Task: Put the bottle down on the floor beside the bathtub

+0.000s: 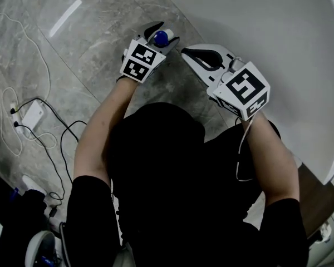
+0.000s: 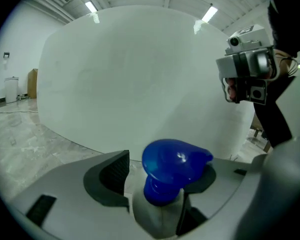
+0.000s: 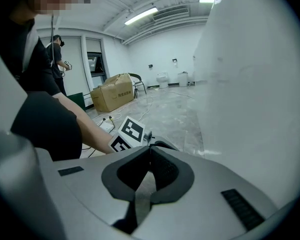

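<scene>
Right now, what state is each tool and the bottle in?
left tool, shut on the bottle, just below its cap
right tool, shut, nothing in it
bottle, blue cap on, upright, held in the left tool next to the bathtub

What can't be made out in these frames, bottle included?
White bottle with blue cap: body and base hidden by the left gripper, in its view and the head view.
Grey stone floor beneath it: hidden likewise, so contact unclear.
Brown cardboard box: print too small, right gripper view.
</scene>
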Motion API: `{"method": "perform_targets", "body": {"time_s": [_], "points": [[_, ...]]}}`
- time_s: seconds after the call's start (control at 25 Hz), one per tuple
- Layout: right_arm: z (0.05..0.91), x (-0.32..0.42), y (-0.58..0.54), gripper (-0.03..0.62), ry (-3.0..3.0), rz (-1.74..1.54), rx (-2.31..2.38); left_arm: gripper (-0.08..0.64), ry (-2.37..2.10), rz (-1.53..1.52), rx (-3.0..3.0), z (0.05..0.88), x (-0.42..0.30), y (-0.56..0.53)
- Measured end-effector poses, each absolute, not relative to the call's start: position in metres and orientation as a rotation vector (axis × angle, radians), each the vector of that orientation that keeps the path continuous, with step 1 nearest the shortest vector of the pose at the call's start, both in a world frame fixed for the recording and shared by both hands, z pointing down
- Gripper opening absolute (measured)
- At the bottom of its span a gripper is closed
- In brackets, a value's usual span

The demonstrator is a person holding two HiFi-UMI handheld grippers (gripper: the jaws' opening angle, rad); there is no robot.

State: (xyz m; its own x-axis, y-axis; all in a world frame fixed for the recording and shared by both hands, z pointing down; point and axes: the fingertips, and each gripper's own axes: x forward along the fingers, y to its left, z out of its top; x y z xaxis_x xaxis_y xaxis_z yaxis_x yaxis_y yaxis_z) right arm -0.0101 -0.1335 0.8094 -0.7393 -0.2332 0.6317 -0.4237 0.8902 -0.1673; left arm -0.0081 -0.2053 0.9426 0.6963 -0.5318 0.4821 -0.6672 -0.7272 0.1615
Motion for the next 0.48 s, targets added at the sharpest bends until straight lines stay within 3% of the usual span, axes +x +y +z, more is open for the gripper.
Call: {"method": "perform_targets", "body": {"time_s": [0.28, 0.48], "points": [[0.806, -0.010, -0.134, 0.028, -2.431, 0.413, 0.485, 0.275, -0.902, 0.635, 2.623, 0.941, -0.003, -0.197], [0.805, -0.013, -0.134, 0.028, -2.439, 0.406, 0.484, 0.314, -0.886, 0.668, 2.610, 0.944, -0.015, -0.189]]}}
